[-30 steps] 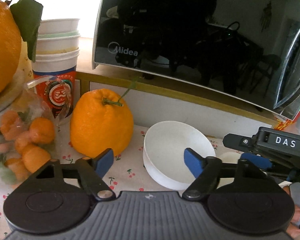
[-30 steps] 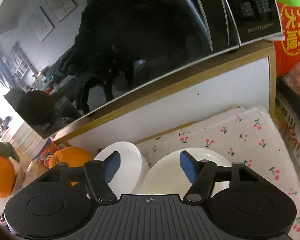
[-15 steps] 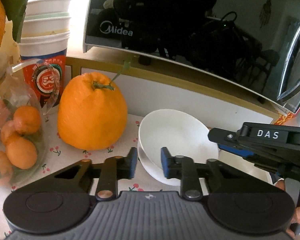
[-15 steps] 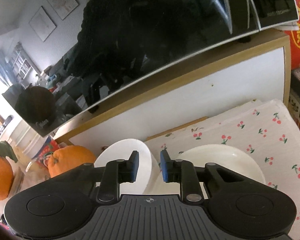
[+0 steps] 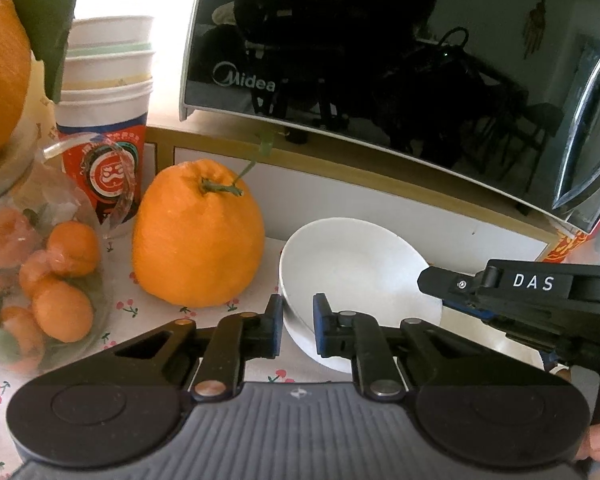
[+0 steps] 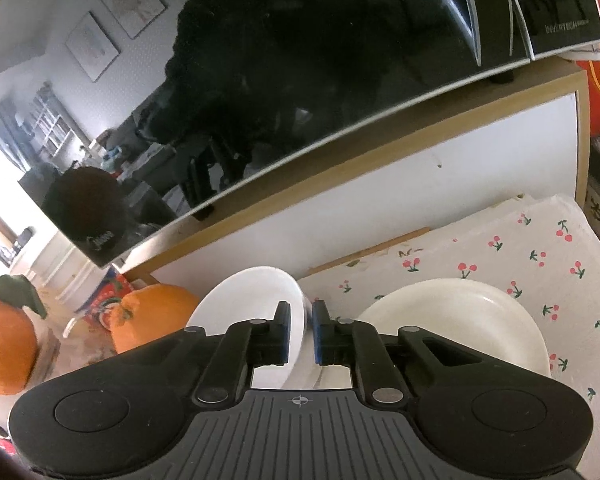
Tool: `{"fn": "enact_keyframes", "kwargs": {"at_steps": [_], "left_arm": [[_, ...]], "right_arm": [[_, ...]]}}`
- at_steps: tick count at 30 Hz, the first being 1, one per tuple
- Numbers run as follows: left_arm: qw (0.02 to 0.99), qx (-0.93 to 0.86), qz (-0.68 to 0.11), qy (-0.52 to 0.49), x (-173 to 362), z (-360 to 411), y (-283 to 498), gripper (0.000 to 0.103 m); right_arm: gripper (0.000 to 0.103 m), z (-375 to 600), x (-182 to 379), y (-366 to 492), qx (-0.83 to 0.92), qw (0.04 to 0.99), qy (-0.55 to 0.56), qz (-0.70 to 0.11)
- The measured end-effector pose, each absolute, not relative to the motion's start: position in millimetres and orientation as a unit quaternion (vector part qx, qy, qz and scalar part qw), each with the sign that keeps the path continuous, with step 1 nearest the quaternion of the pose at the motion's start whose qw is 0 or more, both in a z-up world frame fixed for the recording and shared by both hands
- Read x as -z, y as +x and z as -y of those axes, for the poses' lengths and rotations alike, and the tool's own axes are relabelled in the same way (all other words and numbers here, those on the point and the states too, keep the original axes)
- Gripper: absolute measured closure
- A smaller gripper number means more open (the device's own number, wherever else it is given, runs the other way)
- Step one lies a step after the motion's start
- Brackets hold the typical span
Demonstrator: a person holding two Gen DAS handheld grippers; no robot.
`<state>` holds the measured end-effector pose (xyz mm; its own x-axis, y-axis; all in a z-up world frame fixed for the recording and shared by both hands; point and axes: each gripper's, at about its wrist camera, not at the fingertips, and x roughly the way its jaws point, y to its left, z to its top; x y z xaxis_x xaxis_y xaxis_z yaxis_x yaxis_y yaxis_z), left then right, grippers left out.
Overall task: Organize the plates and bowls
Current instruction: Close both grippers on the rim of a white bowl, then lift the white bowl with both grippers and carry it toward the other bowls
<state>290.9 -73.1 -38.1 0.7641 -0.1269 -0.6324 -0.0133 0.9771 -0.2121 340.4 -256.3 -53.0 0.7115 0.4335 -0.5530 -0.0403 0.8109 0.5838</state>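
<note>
Left gripper (image 5: pixel 296 328): jaws closing on the near-left rim of the white bowl (image 5: pixel 352 276), rim sits between the blue pads and they look clamped on it. Bowl is centre frame in the left wrist view, tilted, on the cherry-print cloth (image 5: pixel 140 312), just right of the big orange (image 5: pixel 198 236).

Right gripper (image 6: pixel 299 330): fingers drawn together on the right edge of that same bowl (image 6: pixel 252 300), rim wedged between the pads. In the left wrist view this gripper (image 5: pixel 432 280) comes in from the right edge, tip at the bowl's right rim.

White plate (image 6: pixel 456 320) lies flat on the cloth at lower right of the right wrist view, just beside the bowl; cannot tell if they touch.

Behind, upper half of both views: black Midea microwave (image 5: pixel 380 72) on a white shelf with a wood edge (image 5: pixel 380 204).

Left edge of the left wrist view: stacked paper cups (image 5: pixel 104 92), clear bag of small mandarins (image 5: pixel 52 280), another large orange (image 5: pixel 0 80) at upper left.
</note>
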Motion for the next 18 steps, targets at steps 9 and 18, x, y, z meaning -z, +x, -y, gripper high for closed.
{"fn": "enact_keyframes", "kwargs": {"at_steps": [9, 18], "left_arm": [[0.935, 0.03, -0.335, -0.114, 12.3, 72.1, 265.5, 0.09], [0.94, 0.028, -0.318, -0.123, -27.5, 71.5, 227.8, 0.09]], "right_arm": [[0.091, 249.9, 15.2, 316.3, -0.136, 0.897, 0.245, -0.341], [0.091, 251.8, -21.6, 276.4, -0.136, 0.903, 0.241, -0.329]]}}
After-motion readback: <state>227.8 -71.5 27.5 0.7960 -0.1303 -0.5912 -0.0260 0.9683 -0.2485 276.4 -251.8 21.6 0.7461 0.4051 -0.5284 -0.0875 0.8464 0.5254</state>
